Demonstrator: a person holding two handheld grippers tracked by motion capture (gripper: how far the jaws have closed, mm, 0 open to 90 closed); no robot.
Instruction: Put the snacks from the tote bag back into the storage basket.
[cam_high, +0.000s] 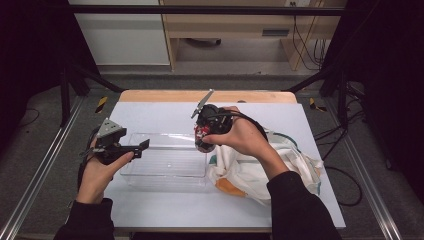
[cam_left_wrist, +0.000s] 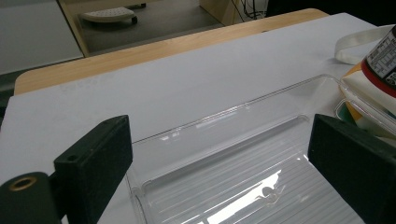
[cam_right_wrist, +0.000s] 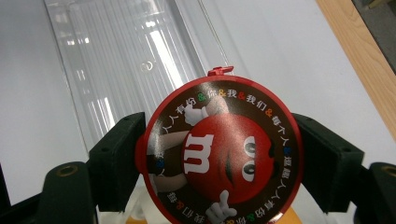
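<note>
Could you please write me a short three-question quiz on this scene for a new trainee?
1. True or false: the right gripper holds a round candy tub between its jaws.
2. Which thing lies on the table to the right of the clear tray? A) a cloth bag B) a metal bowl C) a book
3. Fill in the blank: the left gripper has its jaws ____, with nothing between them but the tray beyond.

Key: 1 true. 2 A, the cloth bag. 3 open.
</note>
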